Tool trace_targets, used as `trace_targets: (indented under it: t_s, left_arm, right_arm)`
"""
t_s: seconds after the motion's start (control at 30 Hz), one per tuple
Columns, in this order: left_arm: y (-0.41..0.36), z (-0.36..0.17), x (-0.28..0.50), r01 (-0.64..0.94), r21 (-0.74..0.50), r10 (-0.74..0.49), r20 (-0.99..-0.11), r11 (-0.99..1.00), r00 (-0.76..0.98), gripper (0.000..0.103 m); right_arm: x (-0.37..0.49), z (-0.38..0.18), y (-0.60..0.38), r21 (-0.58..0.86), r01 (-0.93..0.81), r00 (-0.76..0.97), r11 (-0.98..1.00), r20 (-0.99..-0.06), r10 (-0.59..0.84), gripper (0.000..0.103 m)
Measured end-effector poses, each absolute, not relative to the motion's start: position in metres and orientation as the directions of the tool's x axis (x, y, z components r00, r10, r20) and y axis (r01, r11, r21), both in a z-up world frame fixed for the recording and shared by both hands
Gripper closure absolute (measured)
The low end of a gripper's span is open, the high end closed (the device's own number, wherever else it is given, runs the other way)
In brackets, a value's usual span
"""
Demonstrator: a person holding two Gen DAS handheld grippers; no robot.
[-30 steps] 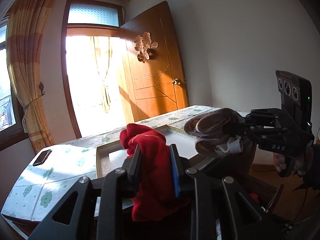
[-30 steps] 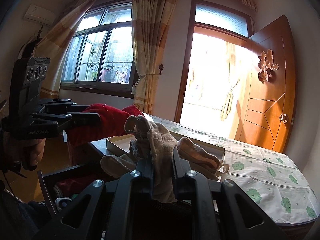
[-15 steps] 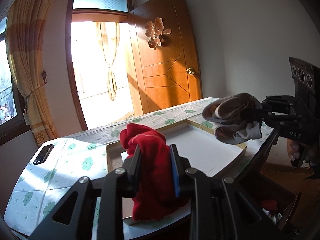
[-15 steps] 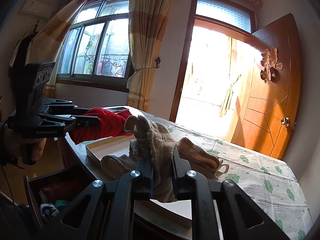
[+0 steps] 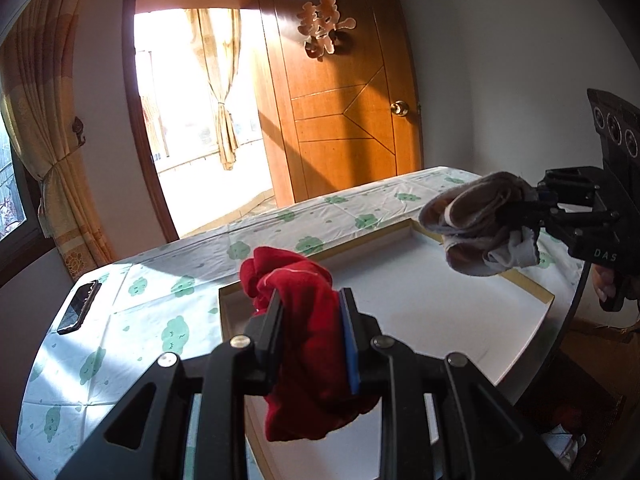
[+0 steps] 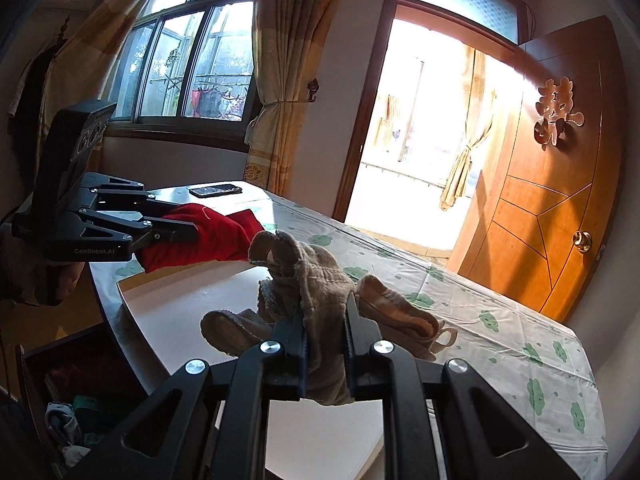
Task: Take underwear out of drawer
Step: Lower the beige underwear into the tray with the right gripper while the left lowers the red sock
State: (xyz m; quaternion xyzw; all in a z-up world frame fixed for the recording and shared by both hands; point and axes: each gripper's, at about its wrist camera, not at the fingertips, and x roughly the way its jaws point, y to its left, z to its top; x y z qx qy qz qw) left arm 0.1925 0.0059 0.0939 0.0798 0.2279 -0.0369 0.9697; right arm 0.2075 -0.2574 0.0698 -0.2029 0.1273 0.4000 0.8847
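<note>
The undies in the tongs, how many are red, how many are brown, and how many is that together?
Red: 1, the red underwear, pinched in the left tongs.
Brown: 1, the grey-brown underwear, pinched in the right tongs.
Total: 2, both held above the white tray.

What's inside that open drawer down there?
In the drawer lie crumpled clothes, white, green and dark red. The table edge and the fingers hide the rest.
</note>
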Motion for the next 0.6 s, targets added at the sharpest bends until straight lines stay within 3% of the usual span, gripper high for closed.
trace_targets:
  t_s: [0.6]
  left_arm:
    - [0.021, 0.090, 0.276, 0.109, 0.169, 0.010, -0.584, 0.980, 0.812, 0.080]
  right_arm:
    - [0.284, 0.066, -0.217, -0.292, -0.758, 0.638, 0.583, -0.521, 0.567, 0.088]
